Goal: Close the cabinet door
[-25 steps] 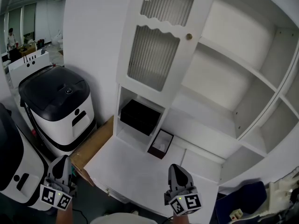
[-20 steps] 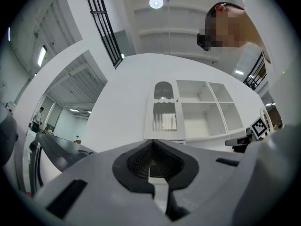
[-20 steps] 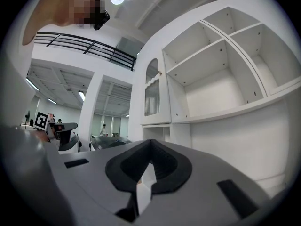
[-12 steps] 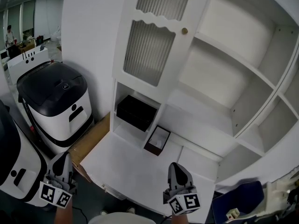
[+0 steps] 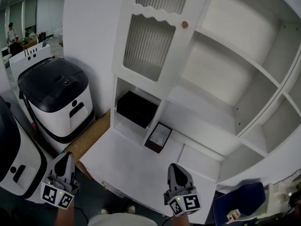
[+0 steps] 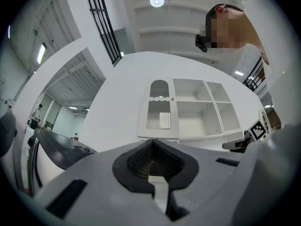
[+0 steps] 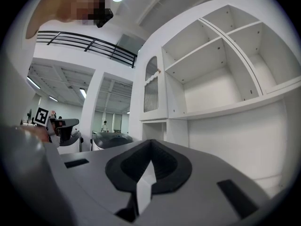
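The white cabinet stands ahead with bare shelves on its right side. Its door, with ribbed glass panels and a small knob on its right edge, hangs over the left column; how far it is swung out I cannot tell. The left gripper view also shows the door, and the right gripper view shows the door from the side. My left gripper is low at the left, shut and empty, well short of the cabinet. My right gripper is low in the middle over the counter, also shut and empty.
A white counter juts out under the shelves, with a small open box on it. A black box sits in the niche below the door. A white machine with a black lid stands at the left, beside a brown board.
The cabinet has slid a little to the left in the head view. Both grippers stay shut, low in the frame.
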A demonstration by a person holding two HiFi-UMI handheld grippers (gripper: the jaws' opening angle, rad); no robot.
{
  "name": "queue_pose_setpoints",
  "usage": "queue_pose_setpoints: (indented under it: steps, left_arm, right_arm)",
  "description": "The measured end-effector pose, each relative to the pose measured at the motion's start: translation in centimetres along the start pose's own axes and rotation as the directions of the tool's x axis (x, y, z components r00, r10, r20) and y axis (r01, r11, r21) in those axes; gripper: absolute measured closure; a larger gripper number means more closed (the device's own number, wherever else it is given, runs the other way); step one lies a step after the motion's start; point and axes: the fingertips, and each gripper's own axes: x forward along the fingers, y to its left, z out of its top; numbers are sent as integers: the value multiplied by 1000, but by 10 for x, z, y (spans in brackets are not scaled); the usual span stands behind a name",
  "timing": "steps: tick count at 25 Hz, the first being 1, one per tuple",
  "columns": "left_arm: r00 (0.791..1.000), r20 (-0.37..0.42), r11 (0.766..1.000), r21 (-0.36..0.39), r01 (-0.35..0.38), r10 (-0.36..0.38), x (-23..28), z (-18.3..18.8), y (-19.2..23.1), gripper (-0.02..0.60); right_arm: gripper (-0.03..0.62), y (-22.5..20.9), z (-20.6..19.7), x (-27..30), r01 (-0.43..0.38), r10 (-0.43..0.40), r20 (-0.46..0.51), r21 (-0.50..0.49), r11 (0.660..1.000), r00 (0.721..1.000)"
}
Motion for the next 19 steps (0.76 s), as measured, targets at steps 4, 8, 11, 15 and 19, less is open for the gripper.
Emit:
queue_pose_setpoints:
  steps: [4,8,11,15,19]
  left_arm:
    - [1000,4,1000,1,-14,14,-3,-3,-2,575]
    - [1000,1,1000,-12,-27,27,-7,-8,-2,575]
    - [1000,5,1000,-9,-28,28,-7,-6,-2,577]
    - [999,12,1000,-5,-30,30,-6,-3,0,575]
    - [999,9,999,-15,-32,32,-6,-6,0,577]
  right_arm:
    - [595,2,-2,0,-14,14,16,-1,1000,1000]
    - [595,4,-4,1,-19,19,17,2,1000,1000]
    - [595,4,-3,1,-20,20,21,2,1000,1000]
    - [595,5,-3,2,-20,20,24,-1,1000,999]
    - [595,4,-2,1,-17,17,30,-3,1000,999]
